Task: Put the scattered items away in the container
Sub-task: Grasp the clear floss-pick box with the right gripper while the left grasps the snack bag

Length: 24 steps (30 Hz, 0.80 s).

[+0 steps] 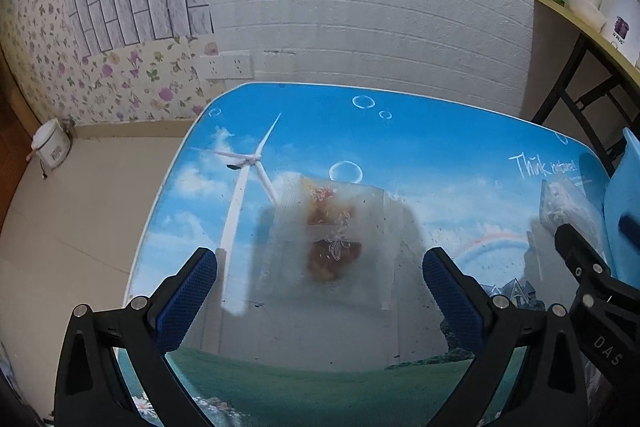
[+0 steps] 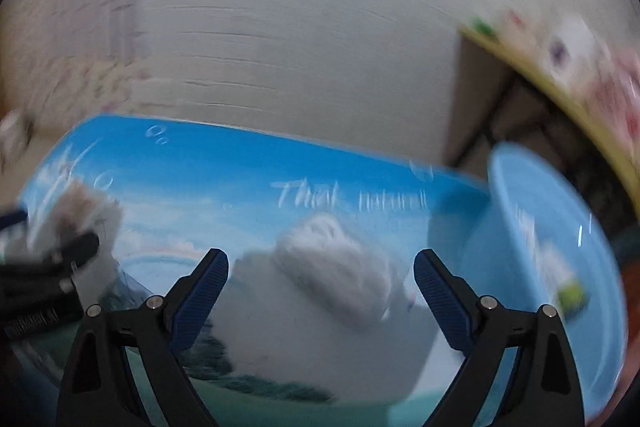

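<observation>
A clear plastic packet with red-brown food inside lies flat on the sky-picture table. The left gripper hangs just above it, fingers wide apart, holding nothing. It looks ready to come down and pinch. The right gripper, also open and empty, points at a blurry whitish packet beside the light blue plastic bowl.

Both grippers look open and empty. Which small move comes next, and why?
Probably ease the left gripper forward and down around the clear snack packet: its jaws are open, and the packet lies flat on the table straight ahead between them, outside the blue basin.
</observation>
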Motion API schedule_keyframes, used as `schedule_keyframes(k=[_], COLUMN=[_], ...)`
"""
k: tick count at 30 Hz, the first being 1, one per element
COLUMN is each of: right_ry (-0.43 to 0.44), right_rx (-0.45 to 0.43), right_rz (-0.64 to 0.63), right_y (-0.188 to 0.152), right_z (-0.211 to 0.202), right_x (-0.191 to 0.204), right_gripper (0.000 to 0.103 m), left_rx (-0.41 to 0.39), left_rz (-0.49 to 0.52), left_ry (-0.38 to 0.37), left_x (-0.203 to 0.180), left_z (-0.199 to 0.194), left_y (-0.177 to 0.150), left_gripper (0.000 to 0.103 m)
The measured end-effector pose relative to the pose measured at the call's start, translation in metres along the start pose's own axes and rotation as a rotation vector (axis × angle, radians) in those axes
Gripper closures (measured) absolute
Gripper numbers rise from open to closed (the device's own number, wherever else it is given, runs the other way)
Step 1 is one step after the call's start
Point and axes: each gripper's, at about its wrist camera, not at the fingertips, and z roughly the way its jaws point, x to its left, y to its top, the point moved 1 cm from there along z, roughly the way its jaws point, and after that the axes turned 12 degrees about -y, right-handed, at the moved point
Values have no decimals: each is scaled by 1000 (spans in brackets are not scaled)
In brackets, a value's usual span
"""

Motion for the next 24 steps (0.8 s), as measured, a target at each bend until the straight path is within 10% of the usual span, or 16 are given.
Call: schedule_keyframes(k=[9,24], right_ry=[-65,-84], right_rx=[230,276], right_rz=[301,327], right_y=[0,12], right_z=[26,43], right_x=[-16,2], right_gripper=[8,8], left_rx=[10,31], left_rz=[5,40], left_ry=[-13,22], left_x=[-1,0], left_z=[3,12], left_y=[-1,6], left_gripper=[0,0])
